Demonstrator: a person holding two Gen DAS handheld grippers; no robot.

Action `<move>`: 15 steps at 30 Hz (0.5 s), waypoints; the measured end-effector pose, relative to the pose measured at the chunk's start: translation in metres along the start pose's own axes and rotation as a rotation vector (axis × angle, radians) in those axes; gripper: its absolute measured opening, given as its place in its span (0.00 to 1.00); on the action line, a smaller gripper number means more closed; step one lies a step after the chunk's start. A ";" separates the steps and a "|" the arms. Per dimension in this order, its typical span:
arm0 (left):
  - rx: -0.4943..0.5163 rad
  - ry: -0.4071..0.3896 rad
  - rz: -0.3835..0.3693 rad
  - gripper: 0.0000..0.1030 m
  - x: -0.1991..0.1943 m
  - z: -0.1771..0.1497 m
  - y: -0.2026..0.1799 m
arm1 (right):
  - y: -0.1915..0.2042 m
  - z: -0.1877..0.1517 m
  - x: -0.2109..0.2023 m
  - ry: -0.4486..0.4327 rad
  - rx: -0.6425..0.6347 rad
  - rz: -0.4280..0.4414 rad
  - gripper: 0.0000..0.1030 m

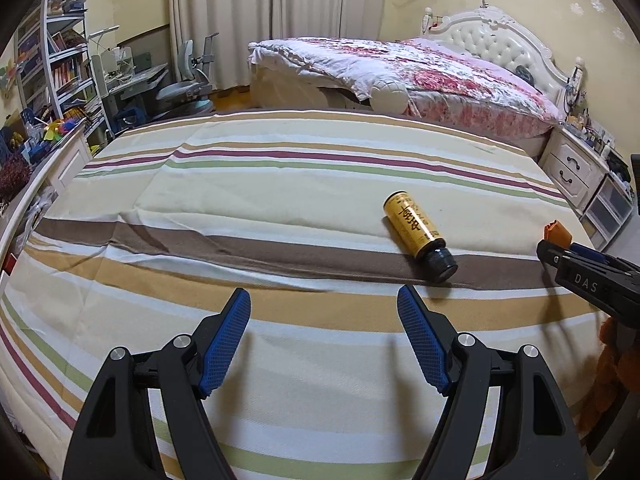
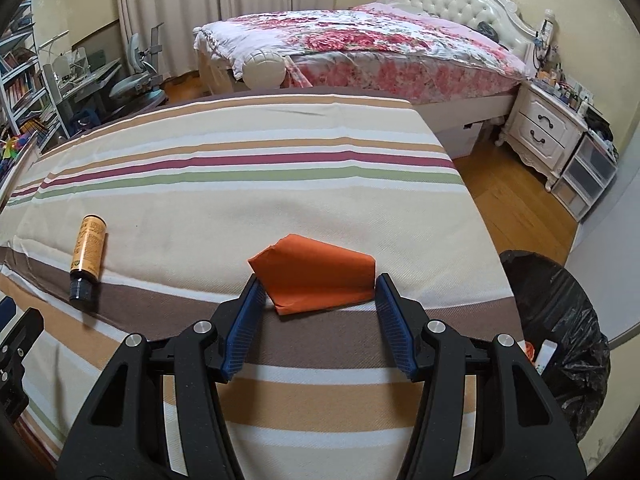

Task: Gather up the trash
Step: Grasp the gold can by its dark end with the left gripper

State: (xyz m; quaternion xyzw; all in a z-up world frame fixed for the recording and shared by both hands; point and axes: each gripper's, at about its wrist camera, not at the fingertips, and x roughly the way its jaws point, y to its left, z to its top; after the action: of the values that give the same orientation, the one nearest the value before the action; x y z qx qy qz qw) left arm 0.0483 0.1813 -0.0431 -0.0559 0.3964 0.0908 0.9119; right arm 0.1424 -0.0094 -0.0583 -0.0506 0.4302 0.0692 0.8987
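Both grippers: left gripper wide, empty; right gripper clamps orange paper.

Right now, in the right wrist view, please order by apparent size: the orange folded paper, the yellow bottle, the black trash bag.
1. black trash bag, though partly cut off at the edge
2. orange folded paper
3. yellow bottle

The paper lies nearest the camera, so its true size against the bottle is unsure.

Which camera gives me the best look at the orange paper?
The right wrist view: the orange paper lies whole on the striped cover, between the right tool's fingertips. The left wrist view catches only its corner beyond that tool.
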 end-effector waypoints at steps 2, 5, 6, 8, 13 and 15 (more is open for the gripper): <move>0.010 -0.004 -0.005 0.71 0.002 0.002 -0.007 | -0.002 0.002 0.002 0.000 -0.005 0.000 0.54; 0.022 -0.007 -0.011 0.71 0.005 0.005 -0.016 | -0.002 0.003 0.003 -0.001 -0.009 0.002 0.54; 0.023 -0.007 -0.012 0.71 0.006 0.007 -0.018 | -0.003 0.003 0.003 -0.002 -0.009 0.003 0.54; 0.029 -0.007 -0.019 0.71 0.009 0.009 -0.024 | -0.002 0.003 0.003 -0.002 -0.008 0.003 0.54; 0.058 -0.009 -0.028 0.71 0.015 0.016 -0.040 | -0.002 0.004 0.004 -0.001 -0.006 0.008 0.55; 0.064 -0.009 -0.030 0.71 0.018 0.020 -0.044 | -0.002 0.004 0.003 -0.001 -0.006 0.007 0.55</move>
State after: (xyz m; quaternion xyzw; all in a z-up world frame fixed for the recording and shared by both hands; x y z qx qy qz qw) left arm 0.0843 0.1437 -0.0417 -0.0322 0.3942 0.0648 0.9162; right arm 0.1475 -0.0107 -0.0585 -0.0519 0.4295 0.0740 0.8985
